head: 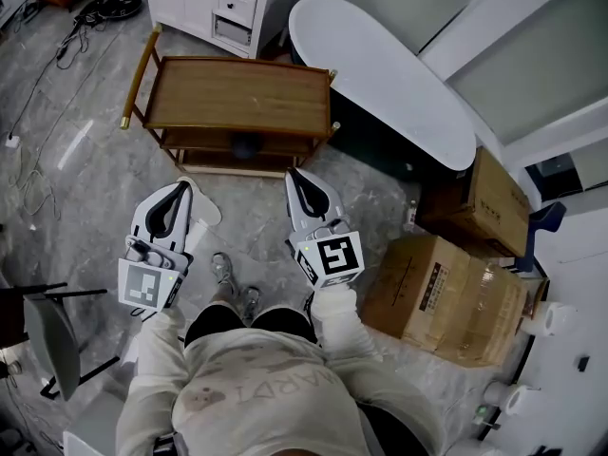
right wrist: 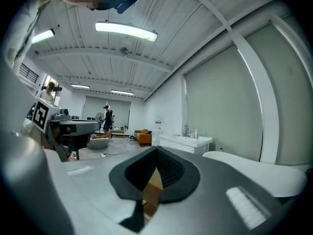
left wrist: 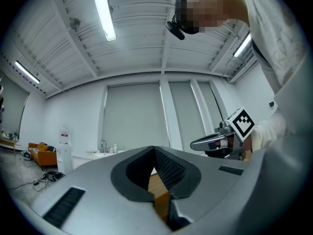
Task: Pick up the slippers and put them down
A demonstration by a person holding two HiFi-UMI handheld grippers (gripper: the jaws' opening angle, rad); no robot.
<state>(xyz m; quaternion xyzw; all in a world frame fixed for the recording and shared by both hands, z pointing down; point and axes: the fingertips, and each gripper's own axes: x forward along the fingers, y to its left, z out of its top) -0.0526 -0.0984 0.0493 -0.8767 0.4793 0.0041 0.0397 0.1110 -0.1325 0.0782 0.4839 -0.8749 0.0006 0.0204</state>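
In the head view a pale flat thing (head: 205, 209), perhaps a slipper, lies on the grey floor, half hidden beside my left gripper (head: 180, 187). A dark round object (head: 245, 145) sits on the lower shelf of the wooden trolley (head: 237, 93). Both grippers point level toward the trolley. My right gripper (head: 293, 173) reaches its near edge. The left gripper (left wrist: 154, 150) has its jaws meeting, with nothing between them. The right gripper (right wrist: 156, 150) is likewise shut and empty. Each gripper view shows only ceiling, walls and a strip of wood past the jaws.
A white bathtub (head: 380, 74) stands behind the trolley on the right. Two cardboard boxes (head: 446, 297) sit to my right. A white cabinet (head: 223, 3) is at the back, cables trail at far left, and a chair (head: 52, 335) stands at my left.
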